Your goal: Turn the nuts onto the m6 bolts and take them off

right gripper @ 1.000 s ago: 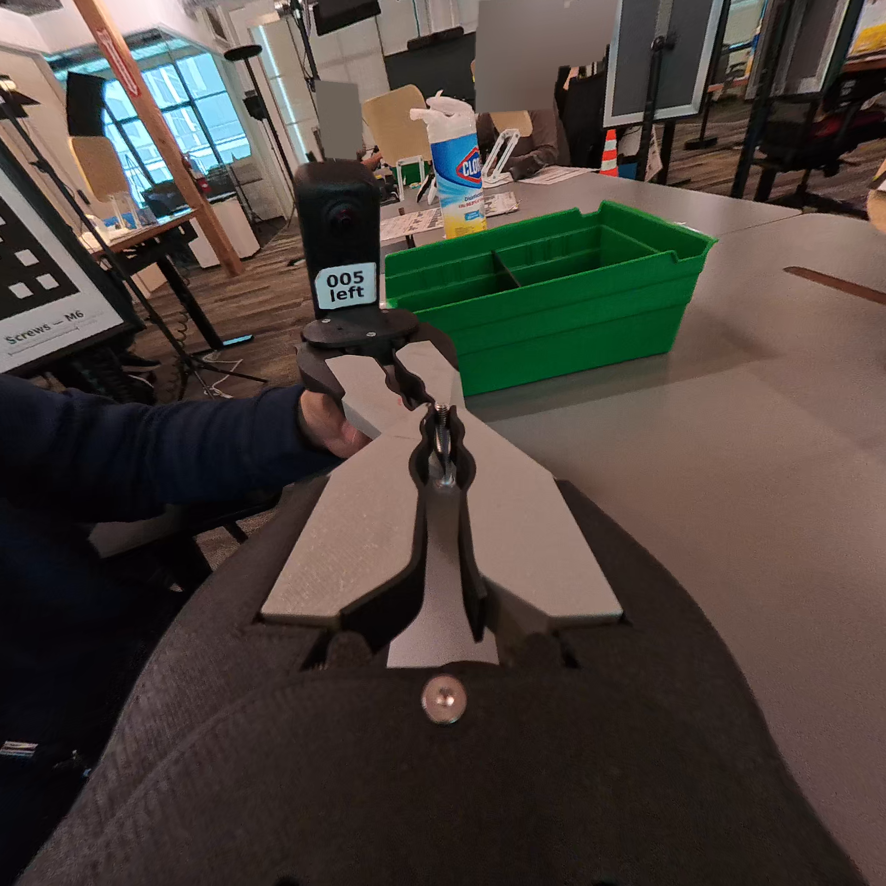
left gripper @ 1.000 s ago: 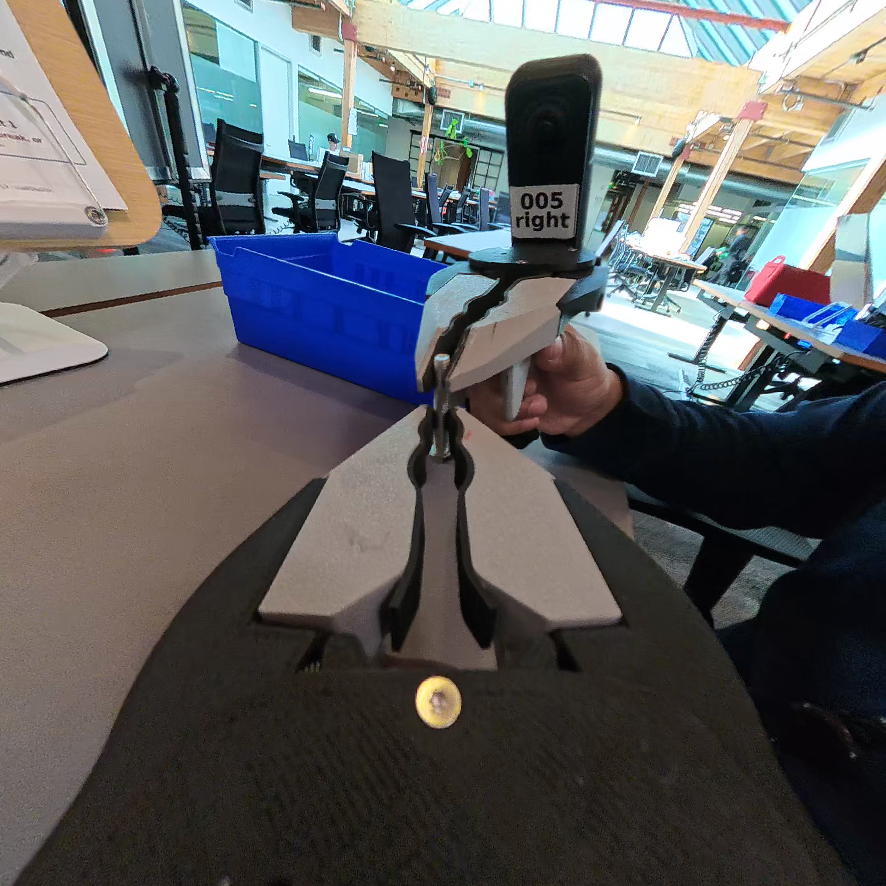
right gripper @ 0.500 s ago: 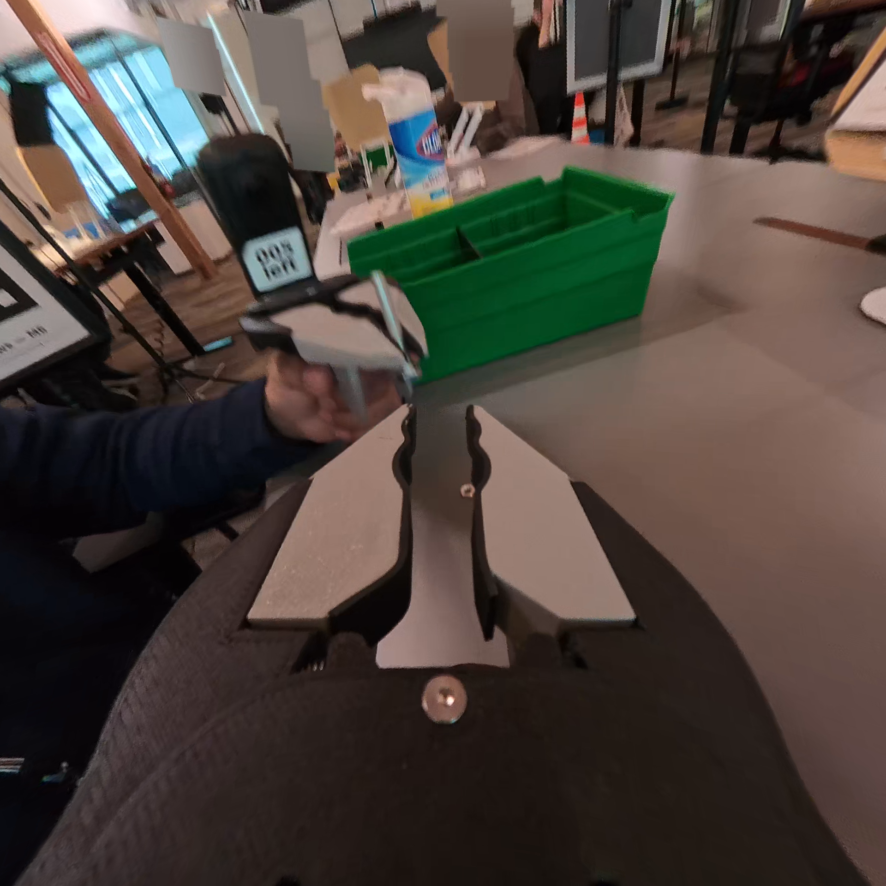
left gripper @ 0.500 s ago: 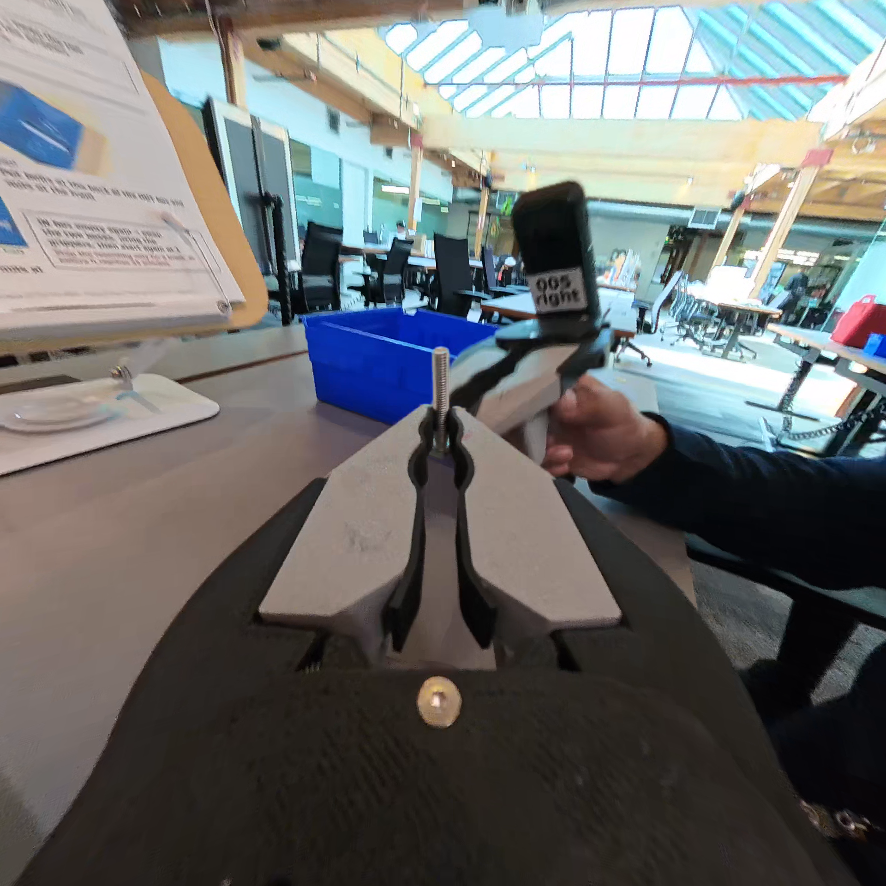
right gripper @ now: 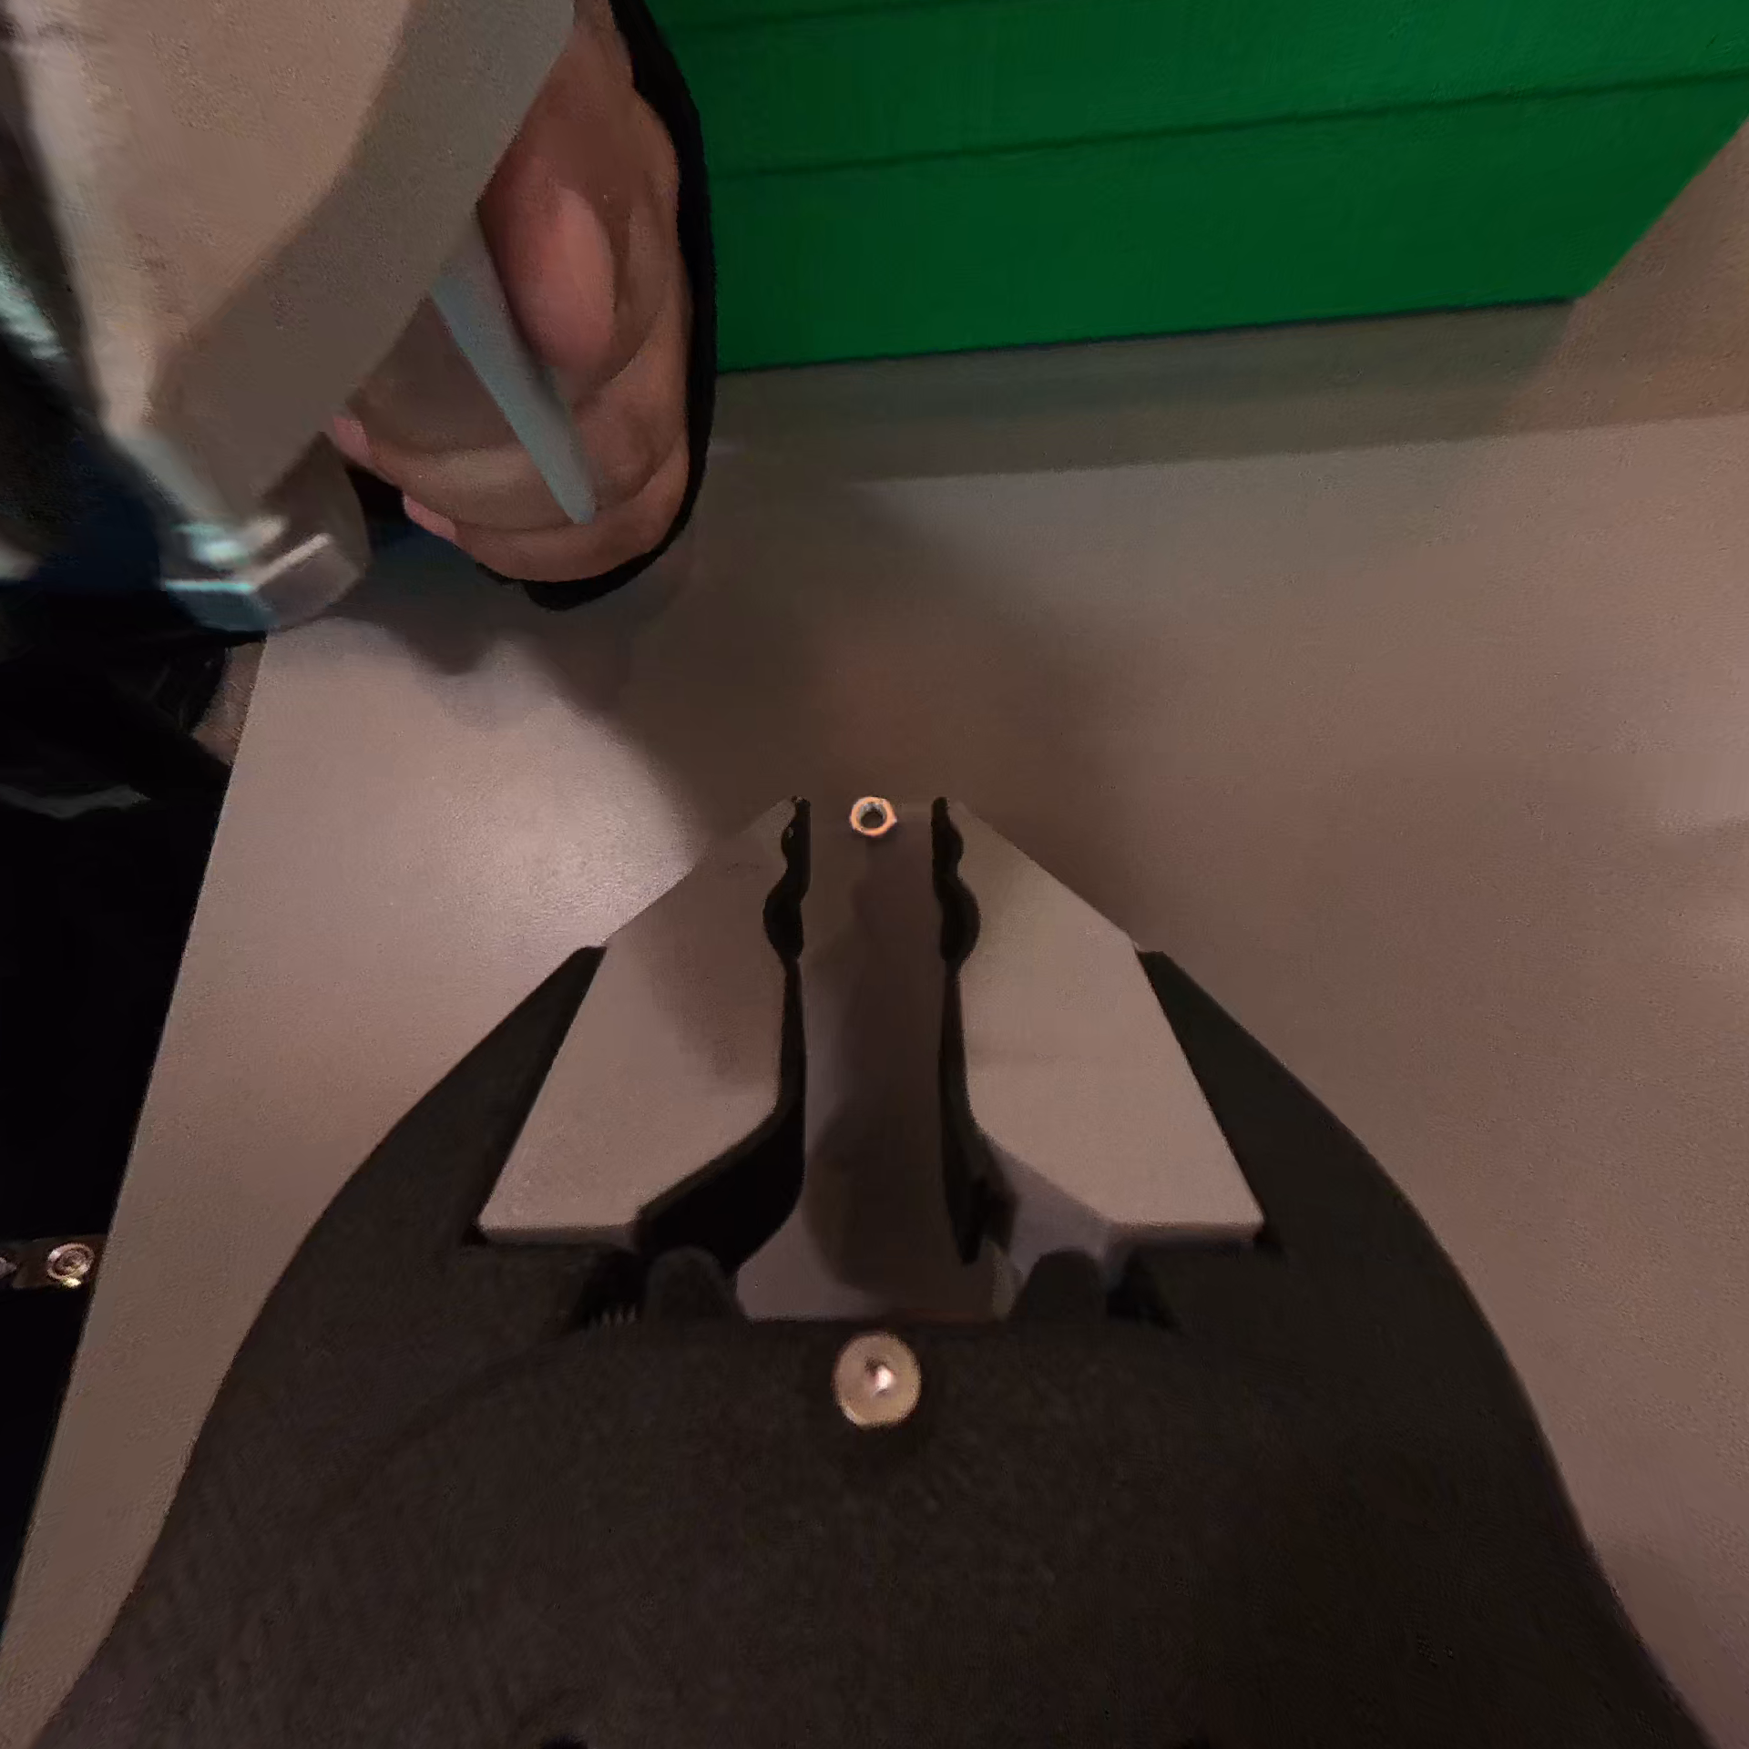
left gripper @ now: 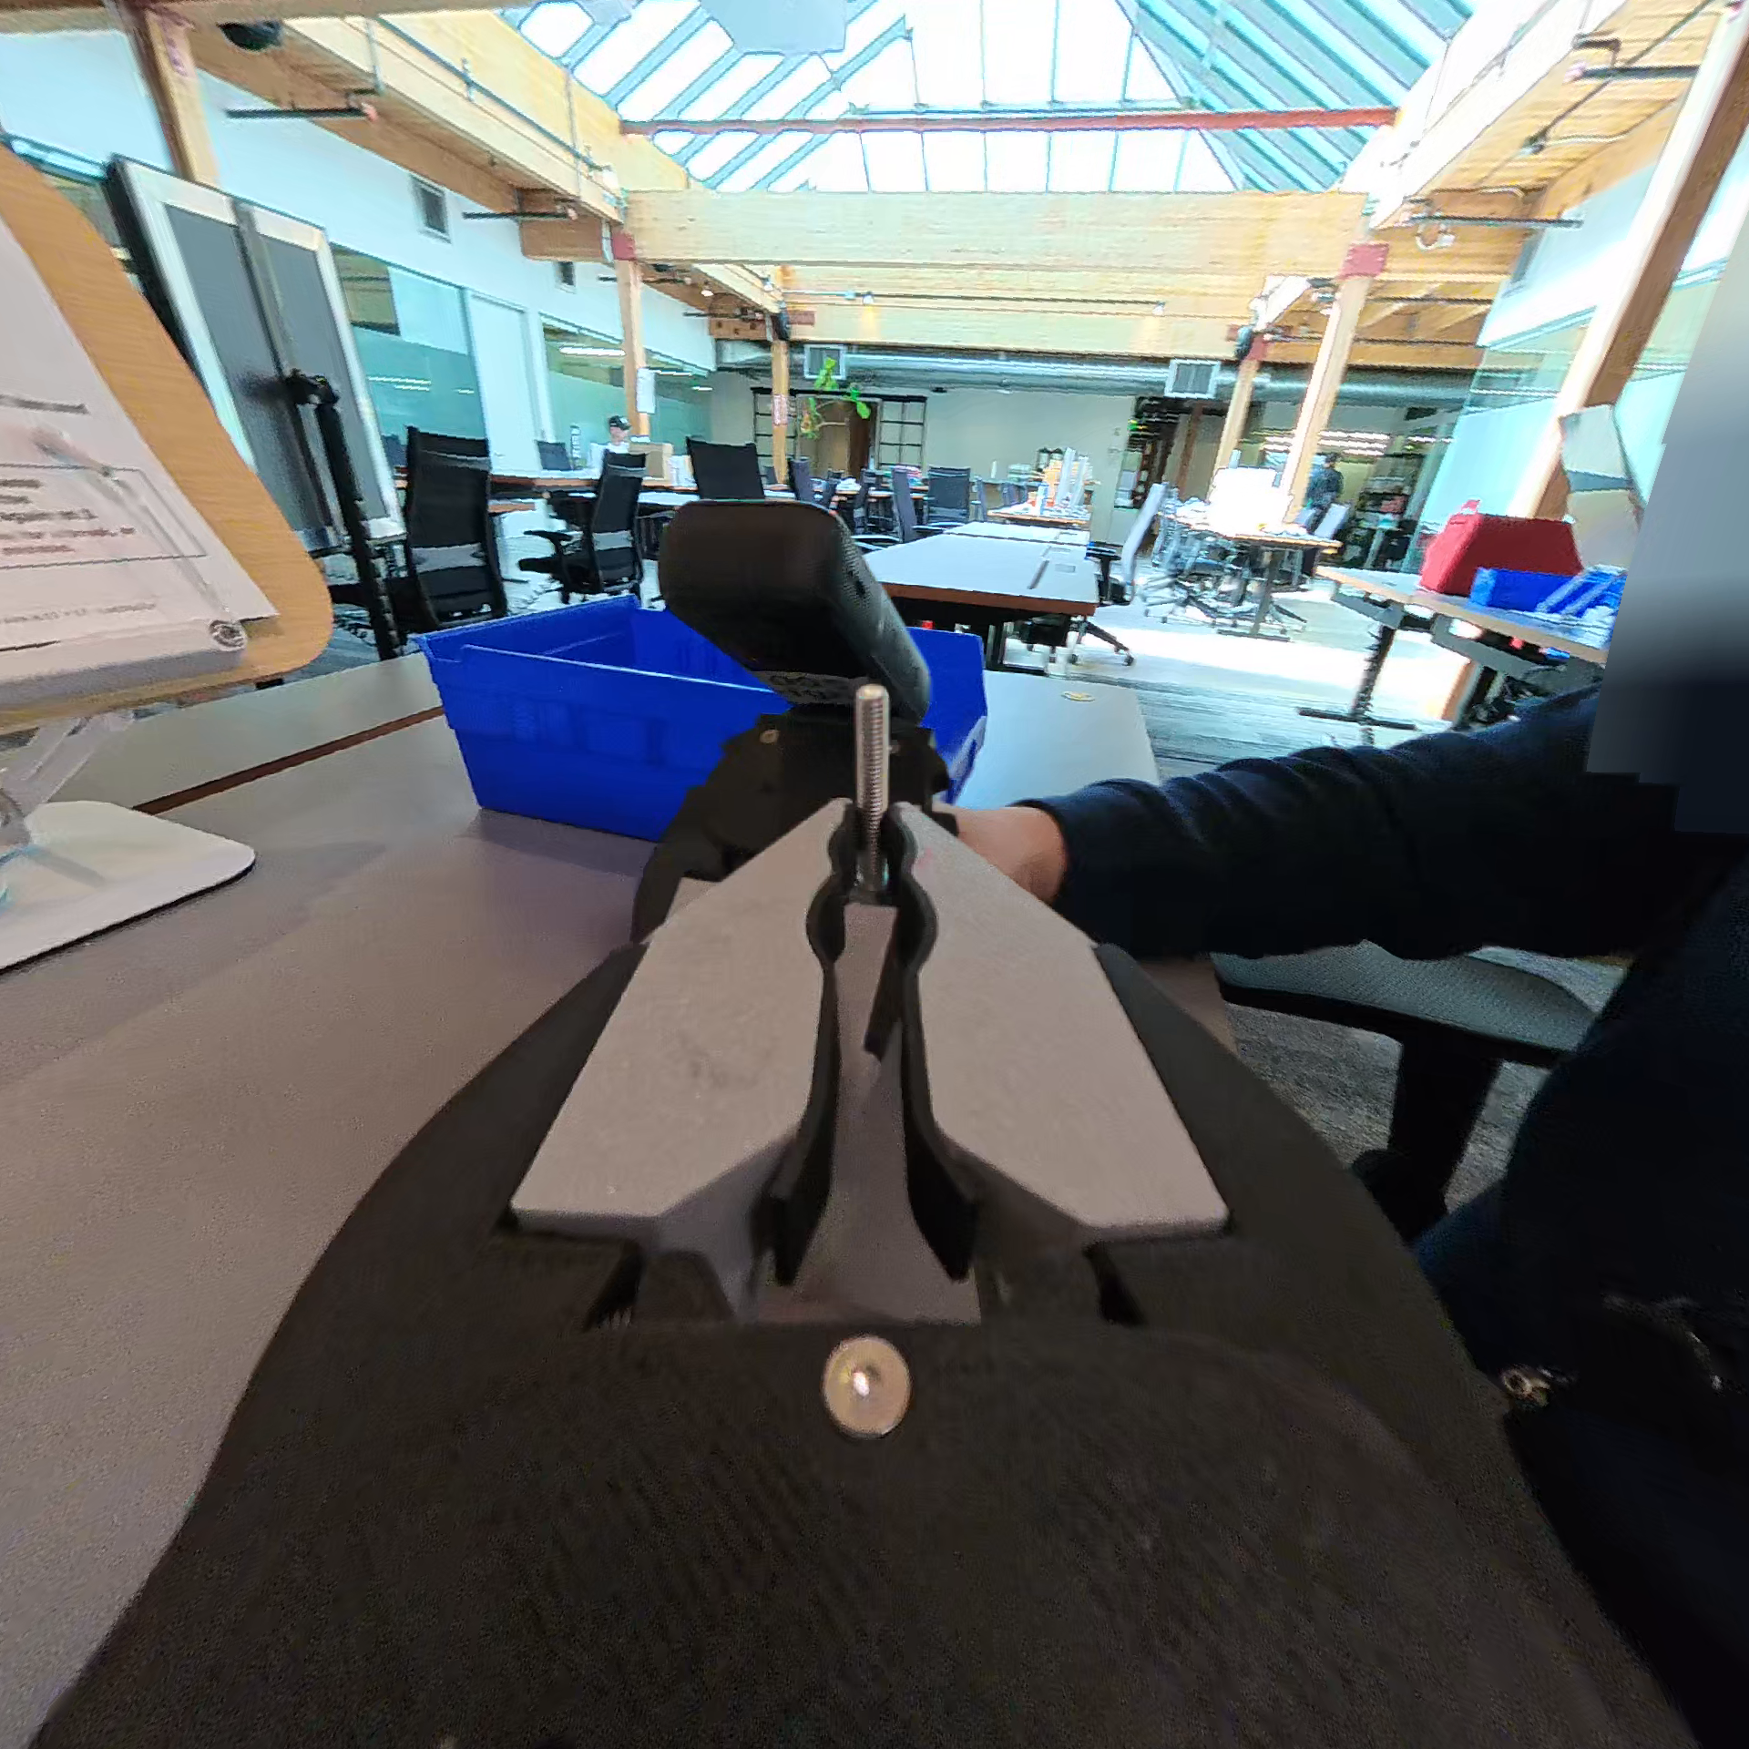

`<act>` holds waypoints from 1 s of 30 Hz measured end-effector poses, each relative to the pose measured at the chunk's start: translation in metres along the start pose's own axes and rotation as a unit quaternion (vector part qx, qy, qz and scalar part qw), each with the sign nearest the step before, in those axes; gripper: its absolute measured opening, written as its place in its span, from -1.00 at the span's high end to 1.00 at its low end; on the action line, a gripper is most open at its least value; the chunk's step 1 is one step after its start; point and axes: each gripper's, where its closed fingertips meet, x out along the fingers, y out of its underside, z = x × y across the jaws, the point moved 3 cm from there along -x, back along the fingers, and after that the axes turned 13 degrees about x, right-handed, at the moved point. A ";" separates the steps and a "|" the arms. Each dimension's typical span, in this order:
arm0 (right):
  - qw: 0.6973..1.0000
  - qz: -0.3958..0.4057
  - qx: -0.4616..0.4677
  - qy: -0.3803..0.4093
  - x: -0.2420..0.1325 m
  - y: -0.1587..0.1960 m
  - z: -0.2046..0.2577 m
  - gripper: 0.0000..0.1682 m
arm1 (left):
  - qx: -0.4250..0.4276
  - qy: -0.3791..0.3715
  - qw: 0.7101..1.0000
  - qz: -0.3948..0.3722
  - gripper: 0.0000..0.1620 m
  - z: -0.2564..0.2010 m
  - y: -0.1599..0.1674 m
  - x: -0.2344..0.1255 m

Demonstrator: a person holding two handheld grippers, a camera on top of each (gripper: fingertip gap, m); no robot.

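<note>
My left gripper [left gripper: 869,856] is shut on a steel M6 bolt [left gripper: 869,757] that stands upright between its tips, threads up. My right gripper [right gripper: 868,819] is open and points down at the grey table; a small steel nut [right gripper: 872,815] lies flat on the table between its fingertips [right gripper: 946,833], touching neither. The right gripper's black body [left gripper: 786,662] shows just behind the bolt in the left wrist view. In the right wrist view the left gripper [right gripper: 256,558] and the hand holding it show blurred at the upper left, with the bolt's head at its tips.
A blue bin [left gripper: 568,719] stands on the table behind the grippers. A green bin [right gripper: 1183,170] stands just beyond the nut. A document stand [left gripper: 114,568] with a white base is at the left. The table edge [right gripper: 218,776] runs near the nut's left. Some 12 centimeters of space lies between my two pairs of fingers.
The right gripper let go of the bolt, opened, and swung down over the nut on the table. The left gripper kept the bolt upright and the nut is off it.
</note>
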 end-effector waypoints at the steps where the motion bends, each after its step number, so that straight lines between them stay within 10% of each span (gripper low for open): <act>1: 1.000 0.005 -0.016 -0.001 0.002 0.000 0.000 0.76 | 0.002 0.018 1.000 0.000 0.97 -0.004 -0.001 0.000; 16: 0.997 0.044 -0.063 -0.008 0.011 0.005 -0.004 0.92 | 0.017 0.067 0.998 0.009 0.97 -0.018 0.001 0.000; 30: 0.991 -0.094 0.068 0.067 -0.107 -0.033 0.011 0.92 | 0.011 0.011 0.998 0.061 0.97 -0.001 0.018 0.004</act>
